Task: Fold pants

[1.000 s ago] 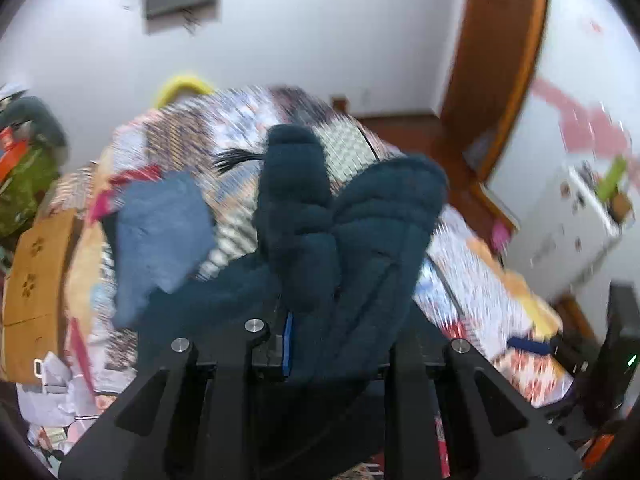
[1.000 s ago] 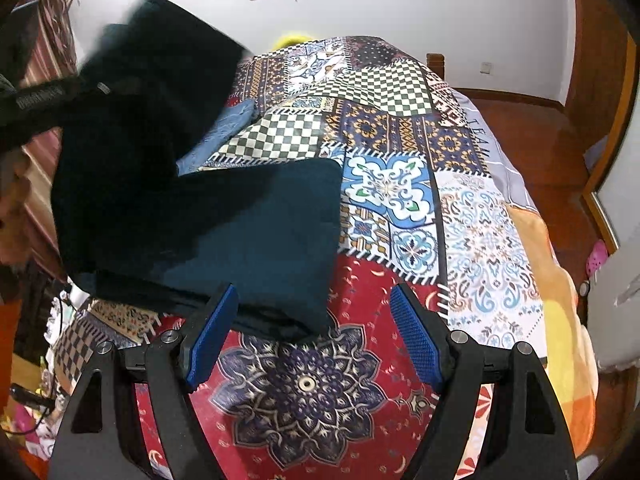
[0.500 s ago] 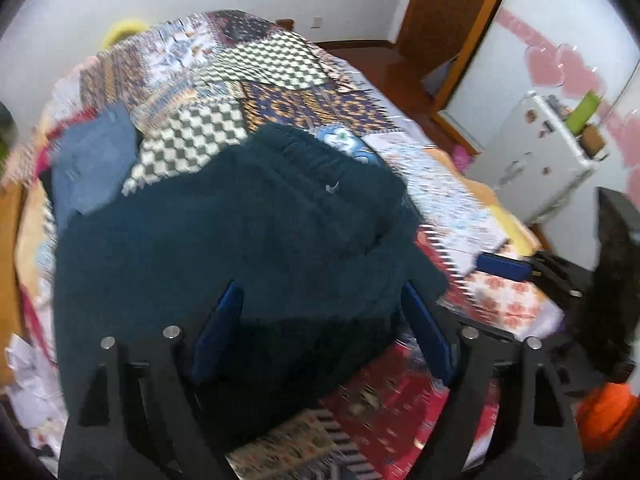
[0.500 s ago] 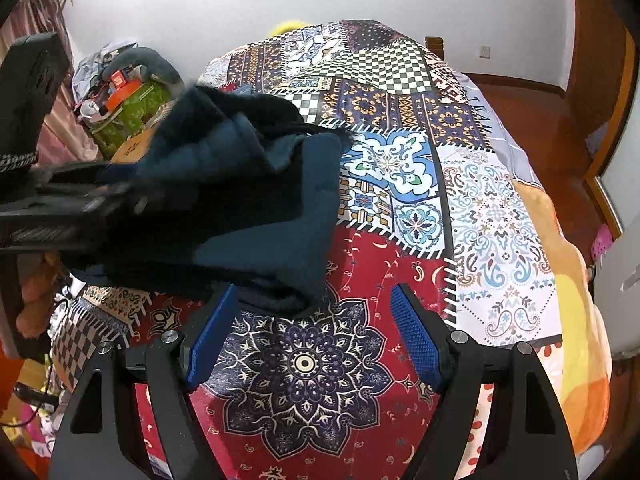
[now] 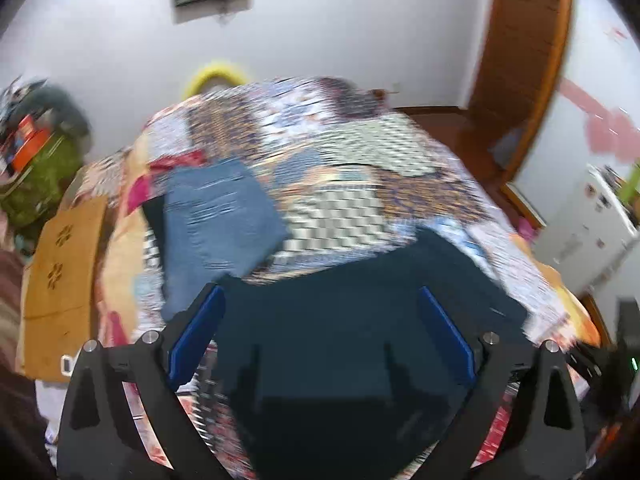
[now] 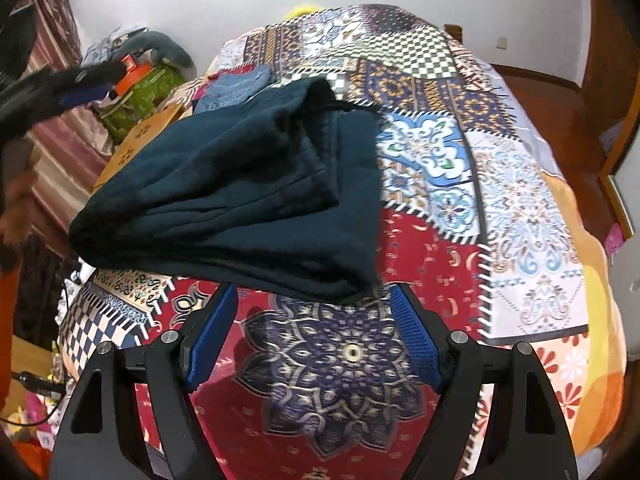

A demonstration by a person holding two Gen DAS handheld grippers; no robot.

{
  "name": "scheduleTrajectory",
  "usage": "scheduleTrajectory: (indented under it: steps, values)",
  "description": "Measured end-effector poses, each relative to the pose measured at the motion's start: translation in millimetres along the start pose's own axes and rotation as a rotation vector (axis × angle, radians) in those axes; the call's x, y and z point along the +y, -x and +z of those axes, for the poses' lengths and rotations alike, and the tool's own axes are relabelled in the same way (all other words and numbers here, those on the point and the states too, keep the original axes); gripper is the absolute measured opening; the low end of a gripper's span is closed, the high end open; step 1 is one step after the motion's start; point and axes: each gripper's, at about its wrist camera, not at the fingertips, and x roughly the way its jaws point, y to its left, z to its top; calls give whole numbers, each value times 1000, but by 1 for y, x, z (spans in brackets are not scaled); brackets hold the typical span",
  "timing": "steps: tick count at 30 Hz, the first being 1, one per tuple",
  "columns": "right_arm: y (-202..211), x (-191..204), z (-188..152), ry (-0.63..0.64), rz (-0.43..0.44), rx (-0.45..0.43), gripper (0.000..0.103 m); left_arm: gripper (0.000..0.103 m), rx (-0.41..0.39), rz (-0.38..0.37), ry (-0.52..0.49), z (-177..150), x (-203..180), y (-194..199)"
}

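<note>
The dark teal pants (image 6: 240,200) lie folded in a thick stack on the patchwork bedspread (image 6: 500,208). In the blurred left wrist view the pants (image 5: 340,320) fill the space under and between the fingers. My left gripper (image 5: 320,336) is open and empty above them; it also shows at the far left of the right wrist view (image 6: 76,88), raised off the bed. My right gripper (image 6: 312,332) is open and empty, just in front of the stack's near edge, over the red part of the spread.
A folded blue denim garment (image 5: 216,216) lies on the bed beyond the pants, also in the right wrist view (image 6: 236,88). A wooden piece with flower cut-outs (image 5: 60,264) and green and orange clutter (image 6: 140,80) stand left of the bed. A white cabinet (image 5: 588,232) stands right.
My left gripper, shut on the lifted pants a second ago, laid them over into a stack, opened, and has pulled up and back. My right gripper stayed open and barely moved.
</note>
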Motion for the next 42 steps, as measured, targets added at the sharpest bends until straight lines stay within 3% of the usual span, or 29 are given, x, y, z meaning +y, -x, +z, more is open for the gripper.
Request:
scheduleTrajectory:
  steps: [3, 7, 15, 17, 23, 29, 36, 42]
  values:
    - [-7, 9, 2, 27, -11, 10, 79, 97, 60, 34, 53, 15, 34, -31]
    - [-15, 11, 8, 58, -44, 32, 81, 97, 217, 19, 132, 22, 70, -87]
    - [-31, 1, 33, 57, -66, 54, 81, 97, 383, 168, 38, -1, 101, -173]
    - [-37, -2, 44, 62, -73, 49, 81, 98, 405, 163, 11, -13, 110, -182]
    - [-55, -12, 73, 50, -82, 16, 81, 98, 408, 122, 79, -42, 133, -169]
    - [-56, -21, 79, 32, -119, -1, 79, 98, 431, 85, 172, -81, 140, -129]
    - [-13, -24, 63, 22, -149, -63, 79, 98, 397, 80, 253, -115, 115, -82]
    - [19, -11, 48, 35, -139, -114, 79, 95, 356, -41, 224, -132, 68, -46]
